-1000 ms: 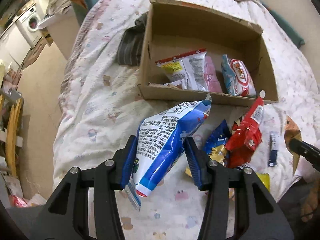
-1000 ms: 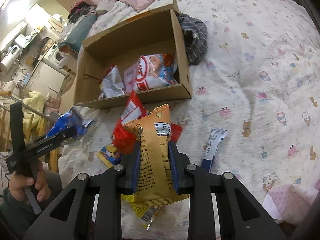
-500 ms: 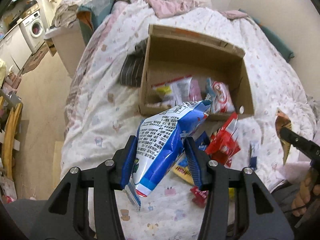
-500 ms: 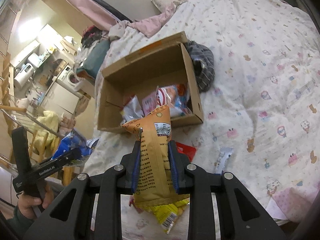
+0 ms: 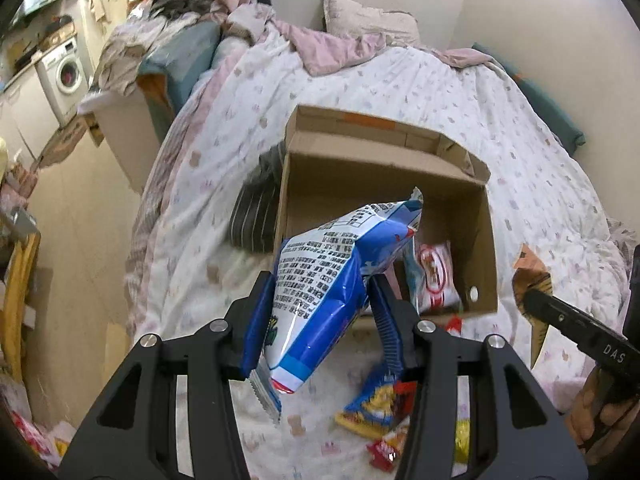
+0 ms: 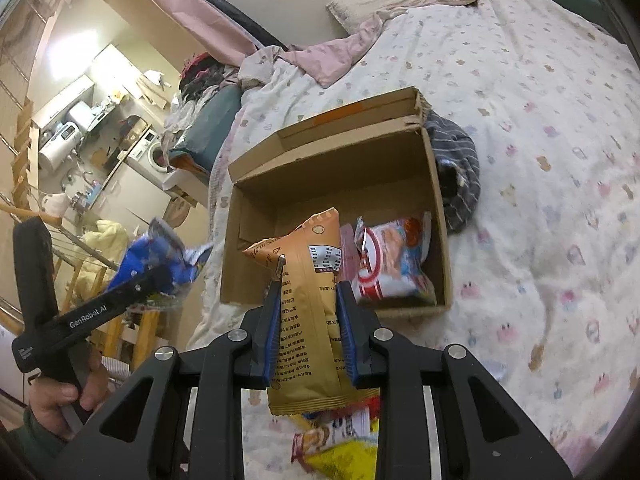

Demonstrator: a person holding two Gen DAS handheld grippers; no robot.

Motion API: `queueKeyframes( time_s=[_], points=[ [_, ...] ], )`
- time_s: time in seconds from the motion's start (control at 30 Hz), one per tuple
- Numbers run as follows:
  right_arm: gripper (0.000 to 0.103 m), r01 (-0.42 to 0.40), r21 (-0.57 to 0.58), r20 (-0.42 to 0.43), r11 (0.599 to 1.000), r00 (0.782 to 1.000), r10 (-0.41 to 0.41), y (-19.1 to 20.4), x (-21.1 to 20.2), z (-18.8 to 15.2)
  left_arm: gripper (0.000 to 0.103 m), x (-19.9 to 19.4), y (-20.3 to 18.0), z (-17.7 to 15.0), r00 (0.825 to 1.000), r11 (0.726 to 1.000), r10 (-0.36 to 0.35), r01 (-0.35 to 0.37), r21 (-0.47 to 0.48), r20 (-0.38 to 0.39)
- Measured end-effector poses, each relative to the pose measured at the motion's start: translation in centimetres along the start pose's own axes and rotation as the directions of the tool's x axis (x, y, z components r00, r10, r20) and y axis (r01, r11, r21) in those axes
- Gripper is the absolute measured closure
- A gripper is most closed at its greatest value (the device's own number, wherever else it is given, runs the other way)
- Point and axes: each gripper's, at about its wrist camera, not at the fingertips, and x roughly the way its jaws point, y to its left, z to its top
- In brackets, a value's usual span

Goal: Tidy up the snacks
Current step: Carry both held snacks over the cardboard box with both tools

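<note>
Fingers of the left gripper (image 5: 320,312) clamp the blue snack bag (image 5: 332,280) and those of the right gripper (image 6: 308,320) clamp the orange snack bag (image 6: 308,320), both raised before the cardboard box (image 6: 438,216); transport step, next requiring positioning over the opening, then release.

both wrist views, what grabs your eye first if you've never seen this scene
Two raised snack bags stand out: a blue and white bag pinched in the left gripper and an orange bag in the right gripper. Behind them an open cardboard box sits on the patterned bedspread, a red and white snack bag inside it. More loose snacks lie on the bed below.
</note>
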Motion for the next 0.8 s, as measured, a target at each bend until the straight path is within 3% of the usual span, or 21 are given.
queueKeyframes(
  time_s=[0.3,0.6,0.8],
  points=[
    [0.076,0.035,0.023,-0.016,0.999,0.999,-0.034,-1.8,4.1,3.9,0.058,4.2,-2.1,3.1,0.999,0.998,0.004,-0.007,0.069,0.039],
    [0.076,0.078,0.1,-0.032,0.992,0.997,-0.076,-4.1,7.0,4.7,0.058,8.4,-1.6,4.0,1.0,1.0,-0.018,0.018,0.018,0.003],
    [0.076,0.1,0.125,-0.092,0.987,0.992,-0.089,-4.8,8.7,4.4,0.057,9.3,-1.2,3.9,1.0,1.0,-0.027,0.027,-0.007,0.008]
  ],
)
